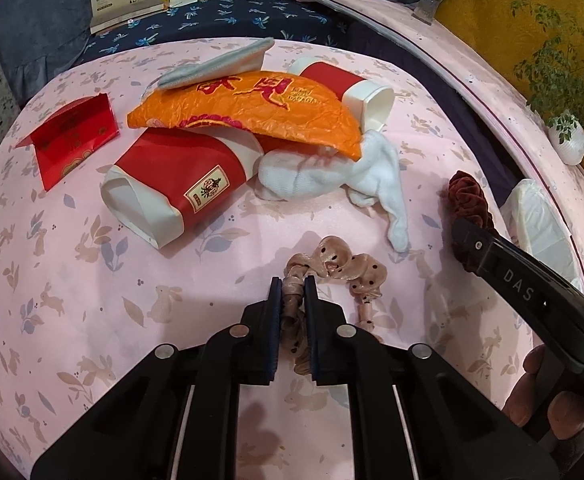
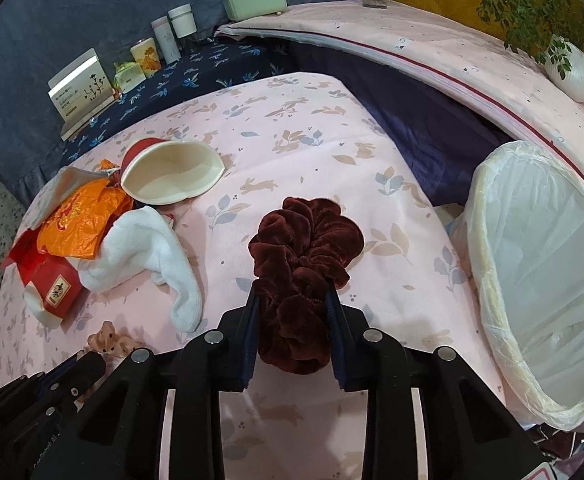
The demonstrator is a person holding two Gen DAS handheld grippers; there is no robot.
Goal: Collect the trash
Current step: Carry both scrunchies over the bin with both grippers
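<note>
On the pink bunny-print bed [image 2: 292,128], a beige dotted scrunchie [image 1: 332,268] is pinched by the left tool [image 1: 292,292] and a maroon scrunchie [image 2: 300,264] by the right tool [image 2: 292,300], with the lined bin [image 2: 540,280] just right of it.

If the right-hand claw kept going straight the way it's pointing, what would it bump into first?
It already pinches the dark red scrunchie, so the right gripper would probably just press that into the pink bedsheet underneath; nothing else seems to lie in its line.
</note>
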